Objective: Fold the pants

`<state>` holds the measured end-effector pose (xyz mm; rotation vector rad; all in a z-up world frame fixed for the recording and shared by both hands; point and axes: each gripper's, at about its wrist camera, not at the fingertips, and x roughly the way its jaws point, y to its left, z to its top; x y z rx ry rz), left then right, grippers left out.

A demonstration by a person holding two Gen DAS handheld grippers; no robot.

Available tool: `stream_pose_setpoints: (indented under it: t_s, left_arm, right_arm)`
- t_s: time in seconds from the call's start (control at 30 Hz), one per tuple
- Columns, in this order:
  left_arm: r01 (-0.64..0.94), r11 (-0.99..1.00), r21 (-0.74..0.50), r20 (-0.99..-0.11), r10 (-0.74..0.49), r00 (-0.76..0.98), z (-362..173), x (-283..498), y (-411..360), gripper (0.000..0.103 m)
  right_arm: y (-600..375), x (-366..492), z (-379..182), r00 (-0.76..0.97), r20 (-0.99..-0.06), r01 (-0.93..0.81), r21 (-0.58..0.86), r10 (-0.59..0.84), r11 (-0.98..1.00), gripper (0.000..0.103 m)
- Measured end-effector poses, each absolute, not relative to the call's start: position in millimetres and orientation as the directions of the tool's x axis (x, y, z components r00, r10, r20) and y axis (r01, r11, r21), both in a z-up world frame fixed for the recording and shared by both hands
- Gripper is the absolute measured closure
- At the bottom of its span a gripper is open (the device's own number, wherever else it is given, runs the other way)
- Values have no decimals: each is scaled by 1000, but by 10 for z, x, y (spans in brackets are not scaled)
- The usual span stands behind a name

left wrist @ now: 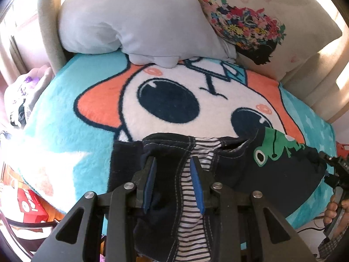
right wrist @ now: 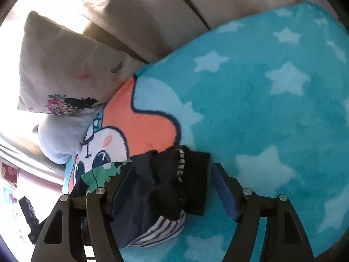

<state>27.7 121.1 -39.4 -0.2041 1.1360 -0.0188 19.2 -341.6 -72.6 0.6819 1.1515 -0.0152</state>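
Small dark navy pants (left wrist: 272,174) with a green frog print (left wrist: 273,147) and a striped lining (left wrist: 192,216) lie bunched on a turquoise cartoon blanket (left wrist: 65,135). My left gripper (left wrist: 173,163) is open, its blue pads on either side of the pants' waistband. In the right wrist view the pants (right wrist: 165,187) are crumpled between the fingers of my right gripper (right wrist: 172,172), which is open wide. The right gripper also shows at the right edge of the left wrist view (left wrist: 333,170), at the pants' far end.
A pale grey pillow (left wrist: 135,19) and a cream pillow with a flower print (left wrist: 261,17) lean at the head of the bed. A beige padded frame (right wrist: 152,17) borders the blanket. A red box (left wrist: 30,205) sits on the floor to the left.
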Motion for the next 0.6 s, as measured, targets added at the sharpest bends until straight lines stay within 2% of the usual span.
stream_pose_setpoints:
  t_s: [0.03, 0.07, 0.1, 0.13, 0.2, 0.37, 0.6]
  left_arm:
    - [-93, 981, -169, -900, -115, 420, -413, 274, 1222, 72]
    - [-99, 981, -167, -902, -112, 417, -434, 274, 1230, 72]
    - [-104, 981, -165, -903, -108, 416, -455, 276, 1236, 72]
    - [-107, 981, -162, -904, -104, 415, -471, 285, 1238, 72]
    - [-111, 983, -146, -905, -87, 416, -490, 311, 1233, 72]
    - [-96, 989, -112, -903, -61, 426, -482, 409, 1119, 72]
    - [-7, 996, -89, -889, -76, 451, -479, 635, 785, 72]
  right_arm:
    - [-3387, 207, -781, 413, -852, 347, 475, 323, 809, 27]
    - [-3332, 225, -800, 410, -858, 332, 457, 310, 826, 36]
    - [-3303, 241, -810, 401, -863, 321, 446, 307, 835, 58]
    - [-3277, 274, -846, 377, -862, 319, 463, 338, 827, 70]
    - [-3301, 280, -829, 388, -855, 333, 478, 344, 813, 80]
    - [-3437, 247, -608, 431, -848, 316, 462, 309, 829, 84]
    - [-3789, 117, -491, 460, -860, 377, 415, 222, 828, 85]
